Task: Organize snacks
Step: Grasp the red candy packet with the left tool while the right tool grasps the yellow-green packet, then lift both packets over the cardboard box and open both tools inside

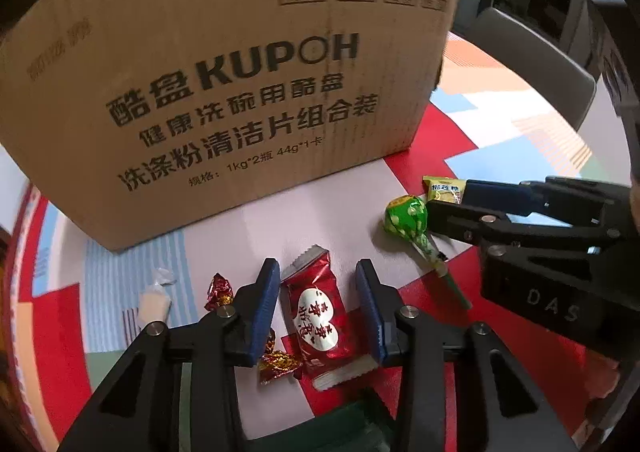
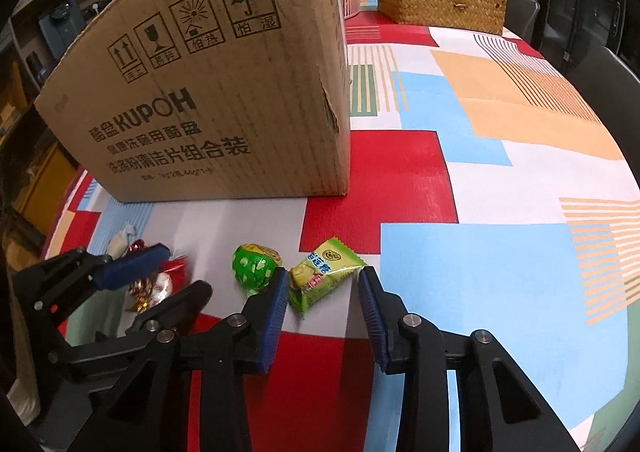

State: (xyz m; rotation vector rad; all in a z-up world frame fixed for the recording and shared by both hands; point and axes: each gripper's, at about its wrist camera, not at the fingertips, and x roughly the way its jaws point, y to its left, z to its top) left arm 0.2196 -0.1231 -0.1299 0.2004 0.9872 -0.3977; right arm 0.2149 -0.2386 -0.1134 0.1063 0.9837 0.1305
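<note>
Your left gripper [image 1: 318,272] is a matte black frame of angular, triangular-cutout arms joined by round silver pins, ending in two ribbed blue pads [image 1: 262,308] low in the frame. Your right gripper [image 2: 324,280] has the same build, with black arms, silver pins and blue ribbed pads [image 2: 374,316]. At the right edge of the left wrist view, its black body bears pale raised letters reading "DAS".

Between the left gripper's [image 1: 318,276] blue pads lies a shiny red packet [image 1: 316,312] with a white patch; gold-and-red sweets [image 1: 219,290] sit left of it. Right gripper [image 2: 324,282], black with blue pads, frames a yellow-green packet [image 2: 320,276]; a green spotted lollipop [image 2: 254,266] beside it. Brown box [image 2: 224,99], black print; cloth [image 2: 460,179] in red, blue, orange, white blocks
</note>
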